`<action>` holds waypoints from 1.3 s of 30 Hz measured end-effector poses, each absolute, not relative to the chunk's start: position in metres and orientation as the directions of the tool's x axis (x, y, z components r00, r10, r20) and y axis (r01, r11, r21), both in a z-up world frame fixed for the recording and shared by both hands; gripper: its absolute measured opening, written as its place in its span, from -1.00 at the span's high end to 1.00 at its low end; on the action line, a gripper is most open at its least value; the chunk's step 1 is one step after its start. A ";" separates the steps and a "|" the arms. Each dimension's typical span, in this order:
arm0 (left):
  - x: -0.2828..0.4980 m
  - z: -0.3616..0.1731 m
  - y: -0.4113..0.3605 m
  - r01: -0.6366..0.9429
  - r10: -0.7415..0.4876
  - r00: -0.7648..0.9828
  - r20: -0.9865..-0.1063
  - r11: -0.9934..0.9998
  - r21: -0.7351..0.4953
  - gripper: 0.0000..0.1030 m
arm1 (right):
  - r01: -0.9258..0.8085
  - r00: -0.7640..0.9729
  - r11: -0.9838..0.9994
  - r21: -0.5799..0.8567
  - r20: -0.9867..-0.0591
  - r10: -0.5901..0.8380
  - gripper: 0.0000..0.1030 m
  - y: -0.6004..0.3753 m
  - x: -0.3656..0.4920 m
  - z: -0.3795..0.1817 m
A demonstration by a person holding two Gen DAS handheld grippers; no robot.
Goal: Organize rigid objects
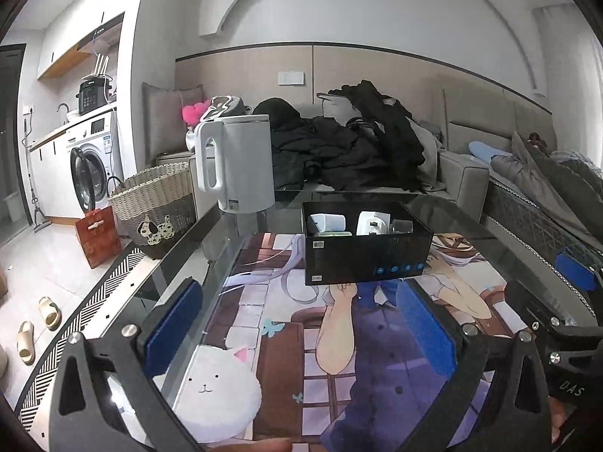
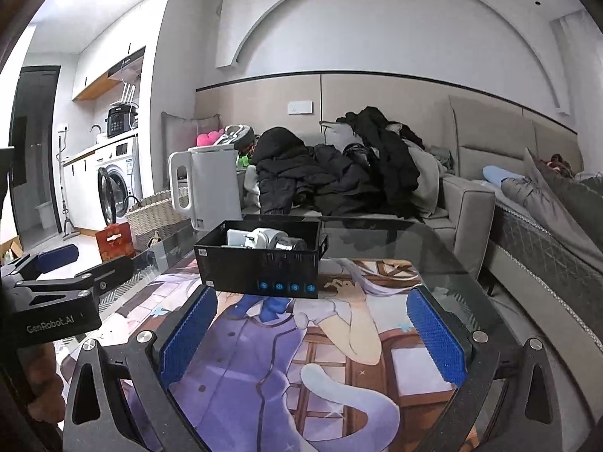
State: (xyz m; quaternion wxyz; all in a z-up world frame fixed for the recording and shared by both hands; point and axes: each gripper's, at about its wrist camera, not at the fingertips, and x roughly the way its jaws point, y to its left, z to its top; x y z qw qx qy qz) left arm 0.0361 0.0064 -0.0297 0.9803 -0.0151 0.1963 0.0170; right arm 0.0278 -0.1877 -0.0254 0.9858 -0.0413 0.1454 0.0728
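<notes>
A black open box stands on the glass table over a printed mat. Inside it lie white plug adapters and a small dark metallic piece. My left gripper hovers open in front of the box, nothing between its blue pads. My right gripper is also open and empty, a short way in front of the box. In the right wrist view the left gripper shows at the left edge. The right gripper's blue pad peeks in at the right of the left wrist view.
A white electric kettle stands at the table's far left corner behind the box. A wicker basket and a red box sit on the floor to the left. A sofa heaped with dark clothes lies beyond the table.
</notes>
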 end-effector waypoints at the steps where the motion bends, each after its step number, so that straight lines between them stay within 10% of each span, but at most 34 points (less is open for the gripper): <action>1: 0.036 -0.030 0.006 -0.038 0.026 0.922 -0.387 0.999 -0.024 -1.00 | -0.158 0.947 0.985 -0.064 -0.292 0.133 -0.99 -0.187 0.028 -0.026; 39: 0.040 -0.033 0.001 -0.029 0.016 0.904 -0.426 0.999 -0.026 -1.00 | -0.160 0.936 0.986 -0.047 -0.325 0.136 -0.99 -0.189 0.032 -0.028</action>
